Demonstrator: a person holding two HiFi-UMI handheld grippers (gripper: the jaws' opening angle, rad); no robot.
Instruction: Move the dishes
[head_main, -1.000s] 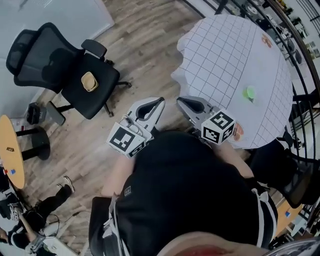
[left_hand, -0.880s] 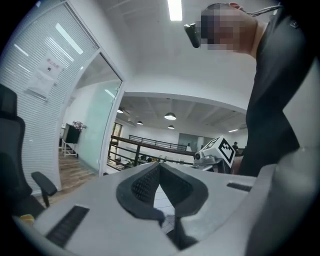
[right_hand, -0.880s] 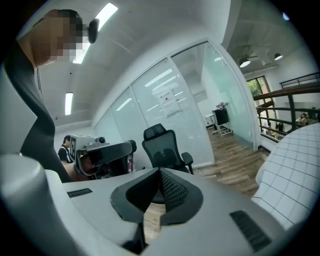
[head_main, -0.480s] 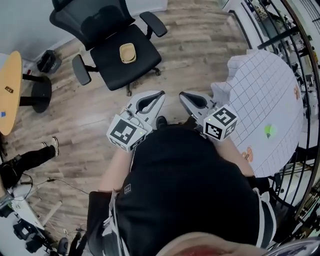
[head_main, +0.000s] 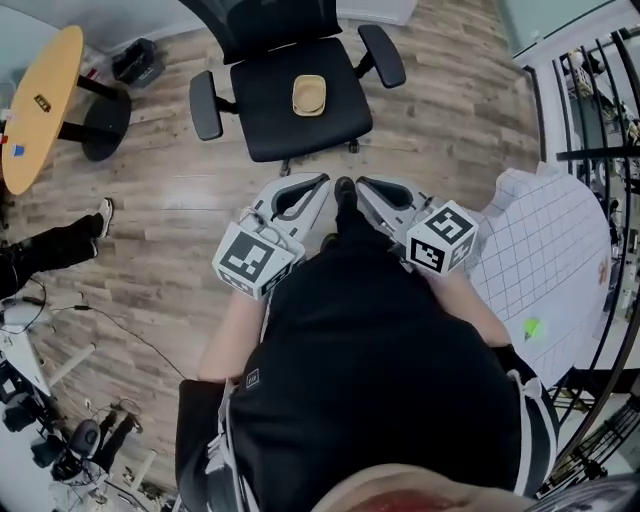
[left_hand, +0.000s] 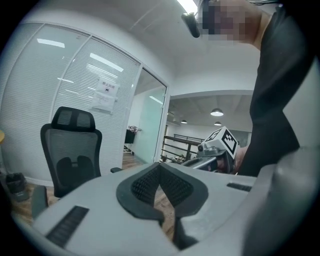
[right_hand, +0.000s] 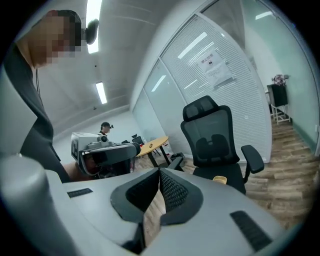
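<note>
So, left gripper (head_main: 318, 182) and right gripper (head_main: 364, 184) both clenched tight on nothing, side by side; a tan dish (head_main: 309, 95) sits on the black office chair (head_main: 268, 115).

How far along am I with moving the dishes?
Done: nothing I can confirm. The grid-cloth table holds a small green item, too small to identify. In hand: nothing. The left gripper and right gripper are both shut and empty, pointed toward the office chair. Left: the tan dish sits on the chair seat, not yet picked up.
</note>
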